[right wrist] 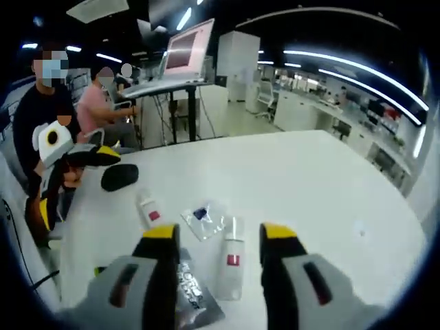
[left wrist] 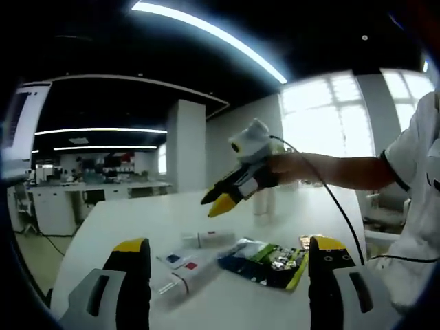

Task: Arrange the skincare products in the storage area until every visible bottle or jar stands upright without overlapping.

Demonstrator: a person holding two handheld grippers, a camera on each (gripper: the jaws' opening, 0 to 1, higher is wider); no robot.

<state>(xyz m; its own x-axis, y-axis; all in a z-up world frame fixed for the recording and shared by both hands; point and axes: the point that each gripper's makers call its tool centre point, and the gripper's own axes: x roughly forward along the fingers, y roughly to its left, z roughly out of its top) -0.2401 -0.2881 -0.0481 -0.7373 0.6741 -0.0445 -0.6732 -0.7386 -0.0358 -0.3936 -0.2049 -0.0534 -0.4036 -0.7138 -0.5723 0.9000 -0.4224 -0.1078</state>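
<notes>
White surface (right wrist: 309, 185) up close: both hand-held grippers, left (left wrist: 228, 256) and right (right wrist: 217, 237), sit released, grasping nothing. Just past the right one, a white bottle (right wrist: 232, 265) lies flat, sachet (right wrist: 201, 217) and small tube (right wrist: 147, 208) beyond.

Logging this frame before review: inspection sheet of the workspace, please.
Surface: white table, large bare area.
Job's things: white bottle with red label lying flat; small tube lying flat; clear sachet flat; none upright.
Clutter: green and blue packet; dark rounded object.
Grippers: left gripper open, over the products; right gripper open, jaws either side of the bottle, not touching.
Cables: black cable trailing from the right gripper.
Surroundings: open office, desks, monitor, people seated, bright windows.
</notes>
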